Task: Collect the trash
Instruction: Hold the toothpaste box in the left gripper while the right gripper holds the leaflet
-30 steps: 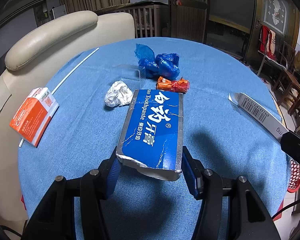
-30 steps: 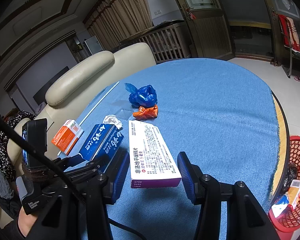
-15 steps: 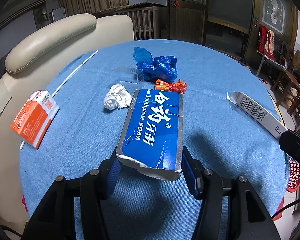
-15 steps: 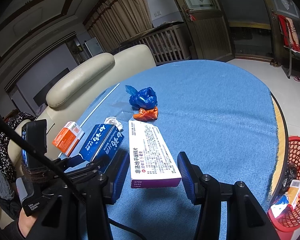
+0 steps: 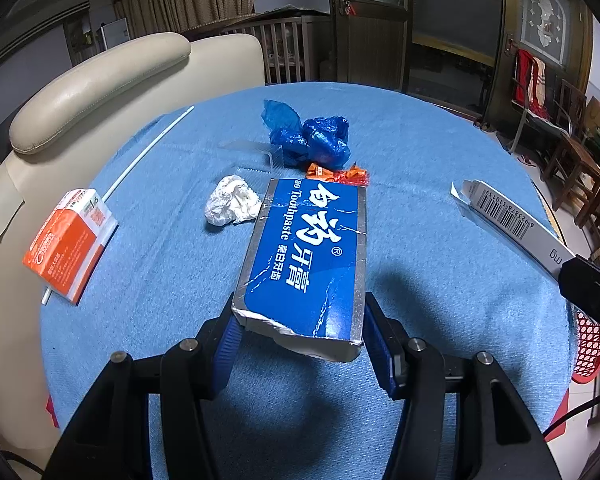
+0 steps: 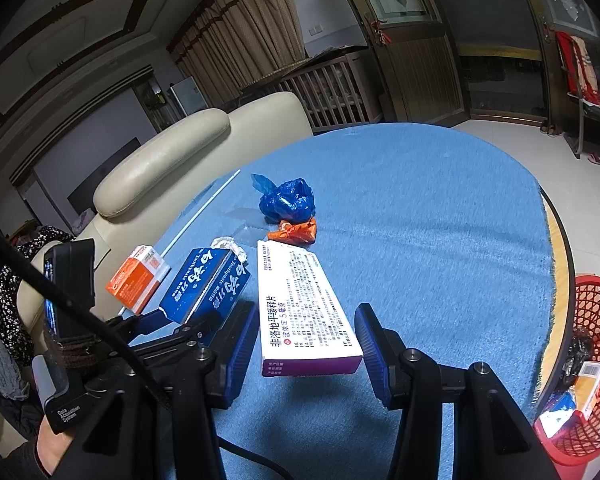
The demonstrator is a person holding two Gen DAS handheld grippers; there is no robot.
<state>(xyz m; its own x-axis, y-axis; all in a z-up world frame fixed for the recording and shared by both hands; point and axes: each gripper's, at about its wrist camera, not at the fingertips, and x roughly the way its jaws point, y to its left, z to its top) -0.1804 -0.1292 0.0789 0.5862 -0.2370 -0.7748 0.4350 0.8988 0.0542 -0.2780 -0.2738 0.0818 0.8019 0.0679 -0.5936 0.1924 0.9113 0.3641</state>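
1. looking down the left wrist cam first: the left gripper (image 5: 300, 330) has its jaws clamped on the near end of a blue toothpaste box (image 5: 306, 260), a blue pad pressing each long side. the box sticks out away from the camera, lifted off the blue tablecloth (image 5: 440, 208), with its shadow underneath. left on the cloth: a crumpled white paper ball (image 5: 232, 205) just left of the box's far end, a scrunched blue plastic bag (image 5: 312, 142) further back, an orange wrapper (image 5: 338, 173) right in front of that bag, some clear plastic packaging (image 5: 256, 152) beside the bag, and an orange and white carton (image 5: 70, 246) near the left edge lying on a long white stick (image 5: 148, 156). the white medicine box (image 5: 512, 222) pokes in from the right, with a slice of the red basket (image 5: 588, 344) below it

2. right wrist cam: the right gripper (image 6: 306, 344) is pinching that white medicine box (image 6: 300, 304) by its purple end, jaws closed on both sides, box held above the cloth and pointing away. the left gripper (image 6: 188, 322) with its toothpaste box (image 6: 206, 284) sits just to the left, a hand (image 6: 50, 446) showing low at the edge. the blue bag (image 6: 288, 200) and orange wrapper (image 6: 294, 232) lie beyond. the red basket (image 6: 592, 364) stands on the floor off the table's right edge, with a few bits of packaging in it. a cream sofa (image 6: 160, 168) is behind the table
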